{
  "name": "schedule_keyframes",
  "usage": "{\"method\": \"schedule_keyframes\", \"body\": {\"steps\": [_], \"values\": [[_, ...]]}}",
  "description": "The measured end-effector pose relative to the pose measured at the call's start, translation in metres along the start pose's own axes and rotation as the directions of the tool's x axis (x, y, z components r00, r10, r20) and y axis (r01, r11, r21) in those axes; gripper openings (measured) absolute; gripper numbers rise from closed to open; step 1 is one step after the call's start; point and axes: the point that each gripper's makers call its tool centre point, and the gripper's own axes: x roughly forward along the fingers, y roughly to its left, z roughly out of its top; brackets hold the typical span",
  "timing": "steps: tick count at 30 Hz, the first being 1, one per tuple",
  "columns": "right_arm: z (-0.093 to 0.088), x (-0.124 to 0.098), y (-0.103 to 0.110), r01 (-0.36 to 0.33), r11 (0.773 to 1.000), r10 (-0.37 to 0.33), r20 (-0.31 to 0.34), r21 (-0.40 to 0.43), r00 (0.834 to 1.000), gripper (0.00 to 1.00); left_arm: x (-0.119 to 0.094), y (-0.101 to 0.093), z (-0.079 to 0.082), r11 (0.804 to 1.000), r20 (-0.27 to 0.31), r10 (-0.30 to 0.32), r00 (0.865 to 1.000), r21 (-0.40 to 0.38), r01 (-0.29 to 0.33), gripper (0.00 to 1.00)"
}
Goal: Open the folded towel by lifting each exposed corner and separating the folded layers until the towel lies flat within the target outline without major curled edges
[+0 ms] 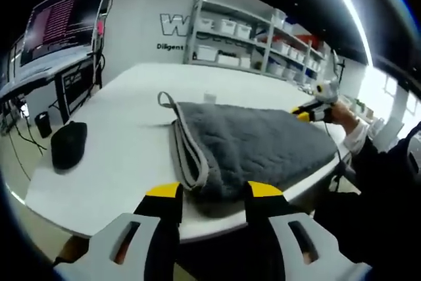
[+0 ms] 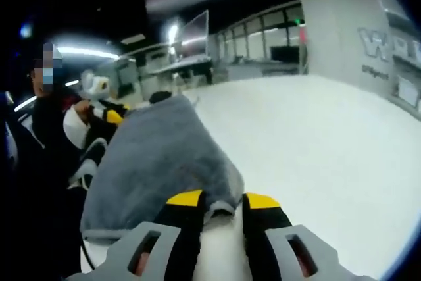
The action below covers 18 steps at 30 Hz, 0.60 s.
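Observation:
A grey folded towel [image 1: 256,146] with a pale hem lies on the white table [image 1: 125,116], its stacked edges facing left in the left gripper view. My left gripper [image 1: 214,192] is open just short of the towel's near edge, with nothing between its yellow tips. It also appears as the left gripper [image 2: 110,115] at the towel's far end. My right gripper [image 2: 222,201] is open, with a corner of the towel [image 2: 158,156] lying between its tips. Across the towel, a hand holds the right gripper [image 1: 308,112] at the opposite corner.
A black rounded object [image 1: 68,144] sits on the table's left part. A small loop [image 1: 166,100] sticks out from the towel's back corner. Shelves with boxes [image 1: 243,44] and a monitor [image 1: 62,21] stand behind. The person [image 2: 46,143] stands at the table edge.

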Motion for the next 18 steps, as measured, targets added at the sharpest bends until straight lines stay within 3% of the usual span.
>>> {"method": "schedule_keyframes", "body": {"steps": [4, 11, 18], "values": [[-0.001, 0.001, 0.003, 0.030, 0.999, -0.030, -0.016, -0.036, 0.999, 0.22, 0.004, 0.002, -0.003, 1.000, -0.010, 0.012, 1.000, 0.000, -0.012, 0.39], [-0.003, 0.002, 0.003, 0.023, 0.999, -0.022, -0.030, 0.028, 0.999, 0.16, 0.007, 0.006, -0.004, 0.999, -0.007, 0.025, 1.000, -0.028, -0.025, 0.36], [-0.001, 0.001, 0.005, 0.016, 0.999, -0.015, -0.028, 0.041, 0.999, 0.08, 0.012, 0.005, -0.005, 0.999, 0.002, 0.026, 1.000, -0.045, -0.026, 0.29]]}}
